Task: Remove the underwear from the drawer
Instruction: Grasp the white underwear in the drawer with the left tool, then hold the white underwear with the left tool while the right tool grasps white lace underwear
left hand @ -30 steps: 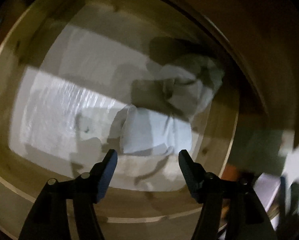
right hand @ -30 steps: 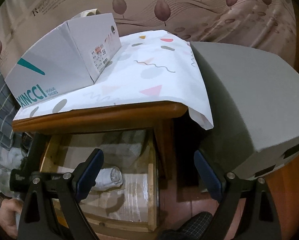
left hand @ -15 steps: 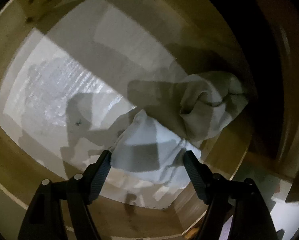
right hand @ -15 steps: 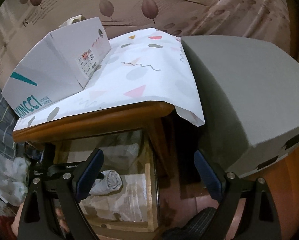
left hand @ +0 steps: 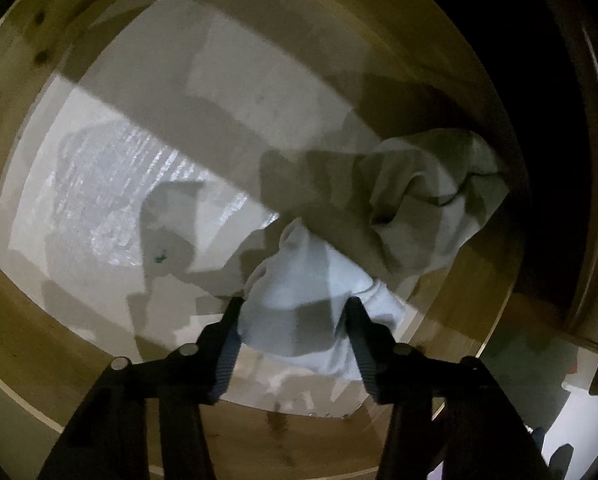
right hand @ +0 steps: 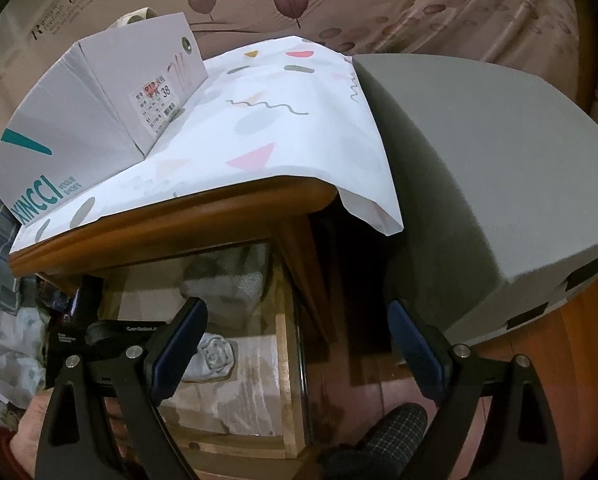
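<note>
In the left wrist view, rolled white underwear lies on the white liner of the open wooden drawer. A second crumpled whitish garment lies behind it against the right wall. My left gripper is open, its two fingers on either side of the white roll and close to it. In the right wrist view the same roll shows in the drawer under the table. My right gripper is open and empty, held above and in front of the drawer.
A wooden bedside table with a patterned white cover carries a shoe box. A grey box stands to the right. A slippered foot is on the red floor. Bedding lies at left.
My left gripper has moved down into the drawer until its fingers straddle the white roll. The right gripper has drifted a little and stays open.
</note>
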{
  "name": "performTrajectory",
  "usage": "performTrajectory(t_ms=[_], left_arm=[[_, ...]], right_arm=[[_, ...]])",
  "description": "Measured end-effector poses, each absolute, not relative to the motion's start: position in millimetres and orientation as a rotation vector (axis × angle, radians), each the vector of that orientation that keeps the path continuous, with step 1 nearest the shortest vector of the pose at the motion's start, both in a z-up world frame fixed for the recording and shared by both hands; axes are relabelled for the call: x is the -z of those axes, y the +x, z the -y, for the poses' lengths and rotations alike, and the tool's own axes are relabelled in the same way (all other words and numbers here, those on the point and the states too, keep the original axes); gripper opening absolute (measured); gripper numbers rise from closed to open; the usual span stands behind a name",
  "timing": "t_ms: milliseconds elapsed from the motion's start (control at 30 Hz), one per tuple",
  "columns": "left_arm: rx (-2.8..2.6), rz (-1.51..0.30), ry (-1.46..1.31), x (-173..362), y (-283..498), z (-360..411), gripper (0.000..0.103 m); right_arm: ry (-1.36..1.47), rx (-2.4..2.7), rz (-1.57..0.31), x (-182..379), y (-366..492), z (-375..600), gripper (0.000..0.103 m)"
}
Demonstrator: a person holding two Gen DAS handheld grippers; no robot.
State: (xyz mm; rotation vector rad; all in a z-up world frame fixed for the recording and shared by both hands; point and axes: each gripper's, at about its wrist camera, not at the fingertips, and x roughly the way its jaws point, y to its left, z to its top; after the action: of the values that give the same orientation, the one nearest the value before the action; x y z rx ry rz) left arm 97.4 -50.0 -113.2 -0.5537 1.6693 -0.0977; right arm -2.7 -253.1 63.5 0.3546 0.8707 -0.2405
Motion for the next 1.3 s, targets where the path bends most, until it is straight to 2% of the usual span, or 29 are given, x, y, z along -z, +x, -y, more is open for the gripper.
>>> performTrajectory(t_ms=[200, 800, 1000, 1133, 1300], left_arm=[[0.08, -1.659, -0.41, 104.0, 102.8, 38.8, 0.045], [0.142, -1.61, -0.018, 89.2, 129.4, -10.0, 0.045], [0.144, -1.584, 0.084, 90.2, 143.9, -25.2, 0.045], [0.136, -1.563, 0.105, 90.0, 146.9, -29.4, 0.045], [0.151, -1.57, 0.025, 87.4, 151.7, -45.5, 0.045]], right_arm=[[0.344, 0.247, -0.895, -59.9, 0.7, 252.1, 0.09], [0.169, 0.17, -0.937, -53.3, 10.4, 211.7, 0.09], [-0.025, 0.052, -0.931, -52.8, 14.2, 168.0, 0.09], [-0.173, -0.062, -0.948, -46.3, 20.1, 138.6, 0.082], [-0.665, -0.146, -0.983, -13.3, 36.1, 83.8, 0.07]])
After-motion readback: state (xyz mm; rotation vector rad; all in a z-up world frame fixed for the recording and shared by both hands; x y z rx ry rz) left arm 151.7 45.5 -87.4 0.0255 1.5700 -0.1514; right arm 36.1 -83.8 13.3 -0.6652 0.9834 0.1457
